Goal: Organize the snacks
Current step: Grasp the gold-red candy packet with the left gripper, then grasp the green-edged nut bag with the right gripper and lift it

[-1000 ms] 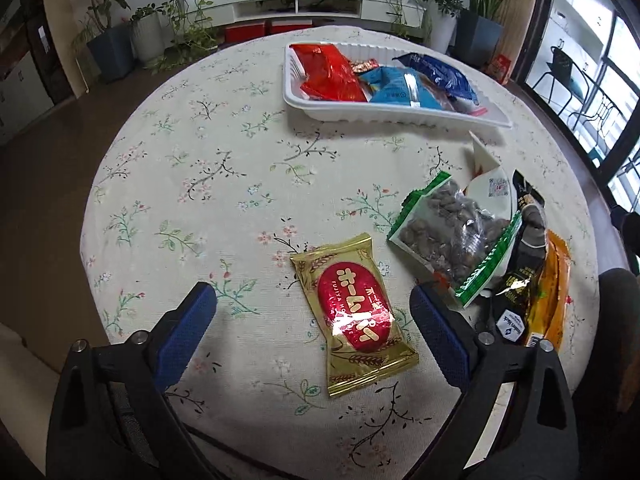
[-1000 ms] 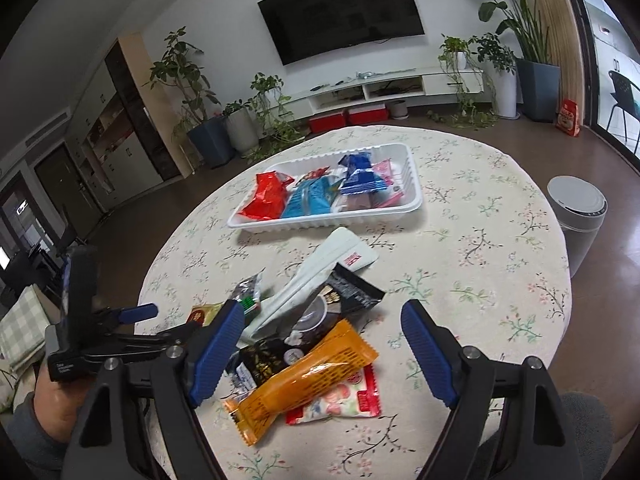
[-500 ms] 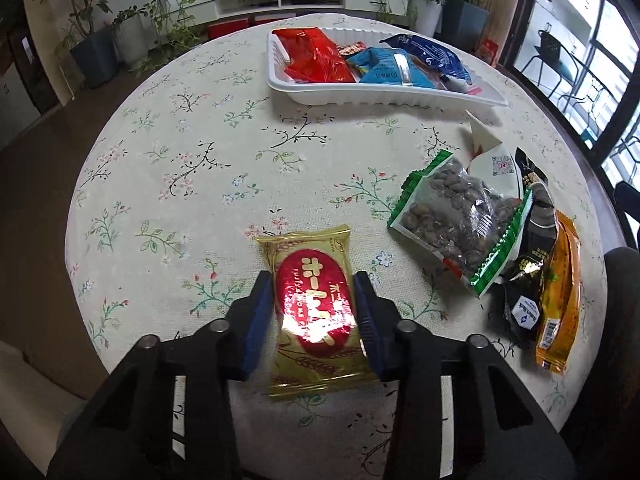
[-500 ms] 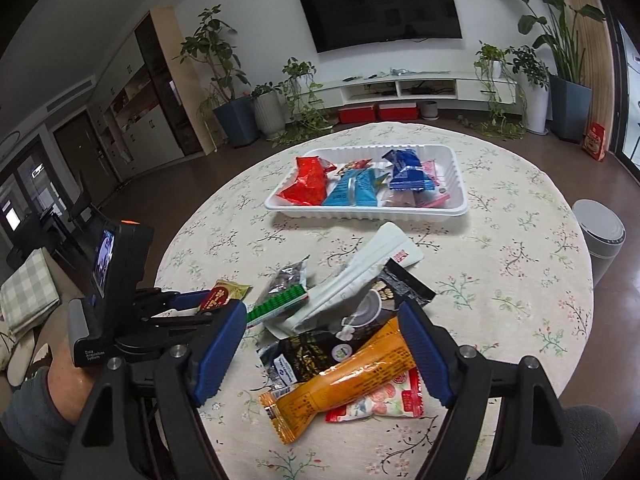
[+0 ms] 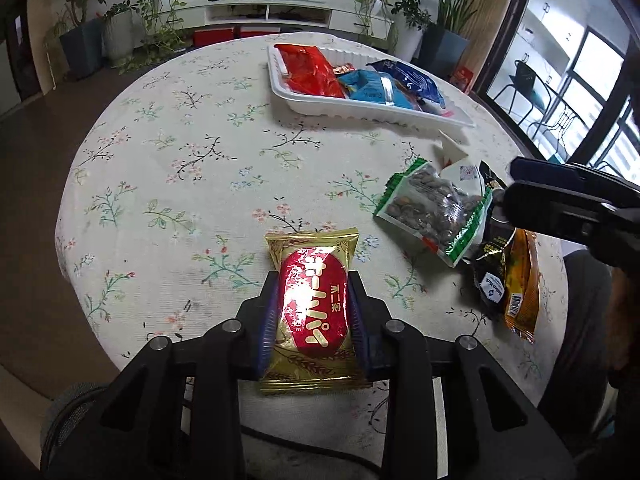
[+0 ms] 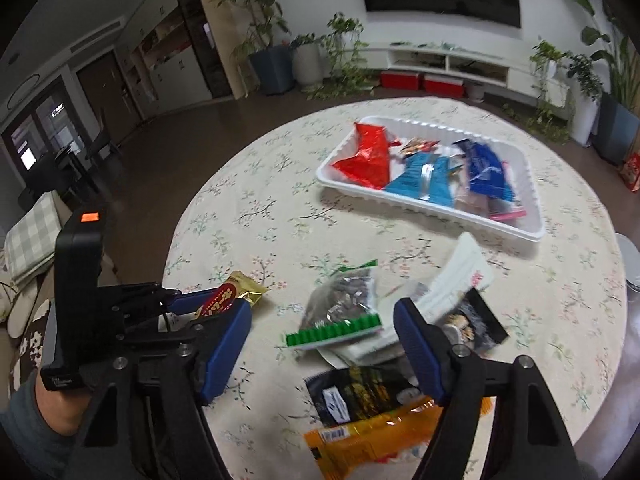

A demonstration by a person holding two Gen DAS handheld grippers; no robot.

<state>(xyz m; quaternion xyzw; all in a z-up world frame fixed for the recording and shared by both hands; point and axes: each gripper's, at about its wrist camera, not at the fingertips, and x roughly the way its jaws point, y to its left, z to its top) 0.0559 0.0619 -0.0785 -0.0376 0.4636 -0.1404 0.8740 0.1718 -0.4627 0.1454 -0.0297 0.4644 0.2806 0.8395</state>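
The left claw (image 5: 313,316) has just been closing and now pinches one gold-and-red foil snack packet (image 5: 310,308) lying on the floral-clothed round bench (image 5: 180,160). The right claw (image 6: 322,350), closing slightly yet still wide and empty, hangs above five loose packets, the clear green-edged nut bag (image 6: 340,308) between its pads. Beyond both, one white plastic tray (image 6: 532,204) carries about four packets.

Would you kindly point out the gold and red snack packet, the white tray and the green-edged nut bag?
gold and red snack packet (image 5: 314,304), left wrist view, on its red oval label.
white tray (image 5: 360,110), left wrist view, on its near outer wall.
green-edged nut bag (image 5: 432,208), left wrist view, on its clear window.
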